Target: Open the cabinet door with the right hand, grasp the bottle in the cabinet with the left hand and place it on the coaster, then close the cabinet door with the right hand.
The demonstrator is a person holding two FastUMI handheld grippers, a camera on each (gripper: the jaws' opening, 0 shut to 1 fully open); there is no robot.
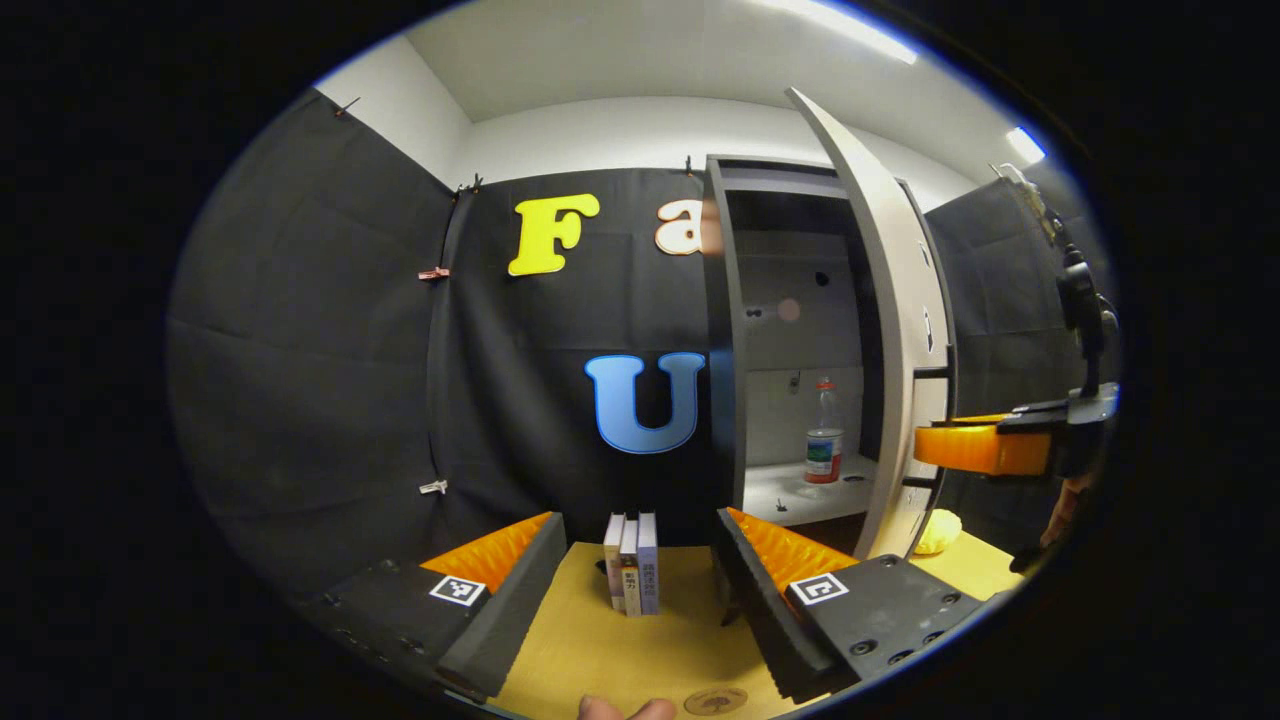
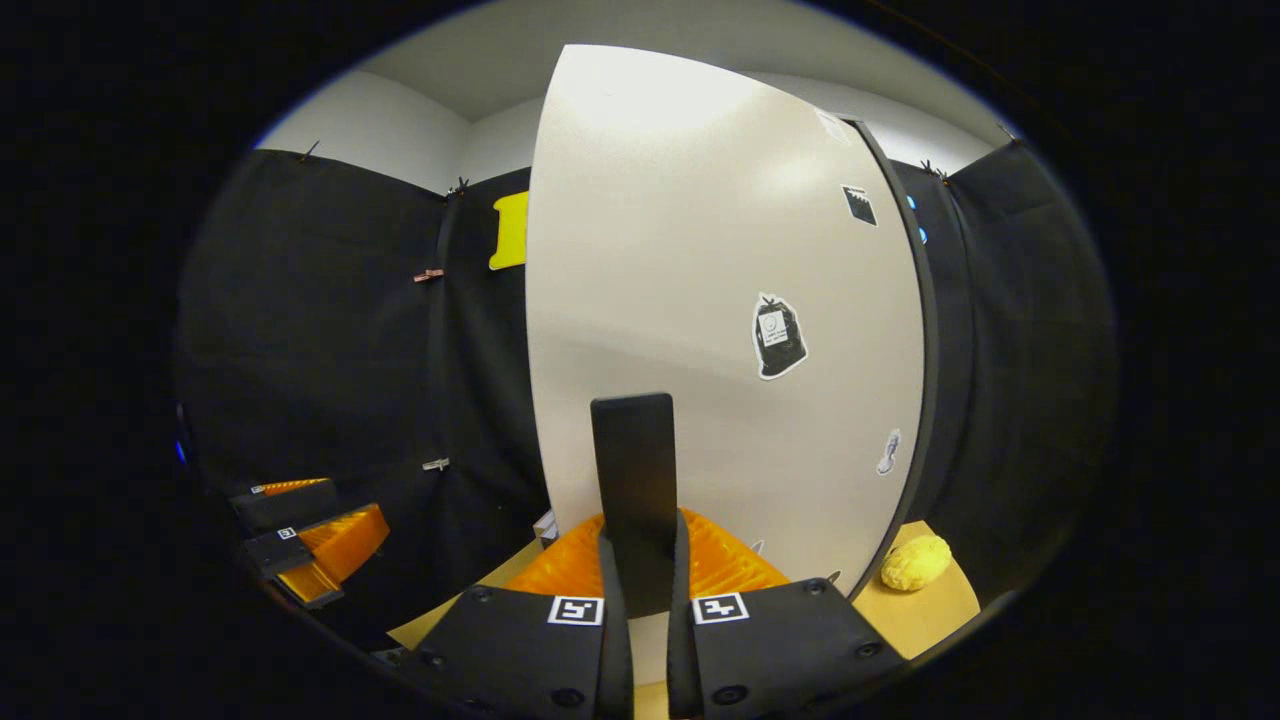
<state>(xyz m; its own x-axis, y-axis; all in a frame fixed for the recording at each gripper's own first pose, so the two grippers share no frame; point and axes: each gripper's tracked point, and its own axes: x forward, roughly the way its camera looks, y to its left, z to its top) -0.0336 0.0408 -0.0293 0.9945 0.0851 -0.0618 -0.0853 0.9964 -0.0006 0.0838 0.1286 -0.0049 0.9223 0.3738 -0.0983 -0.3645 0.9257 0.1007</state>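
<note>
Cabinet (image 1: 800,330) — tall, grey, its door (image 2: 720,300) swung wide, the door's free edge facing the left gripper view.

Table (image 1: 600,640) — tan top, open surface between the spread fingers of the left gripper (image 1: 640,590).

Right gripper (image 2: 640,590) — fingers pressed onto the door's black handle (image 2: 633,480), one each side.

Books (image 1: 632,562) — three, upright, near the table's back edge, left of the cabinet.

Bottle (image 1: 823,432) — upright on the cabinet's lower shelf, open room around it.

Coaster (image 1: 715,700) — round, flat, at the table's near edge.

Sponge (image 2: 915,562) — yellow, beside the door's hinge side.
</note>
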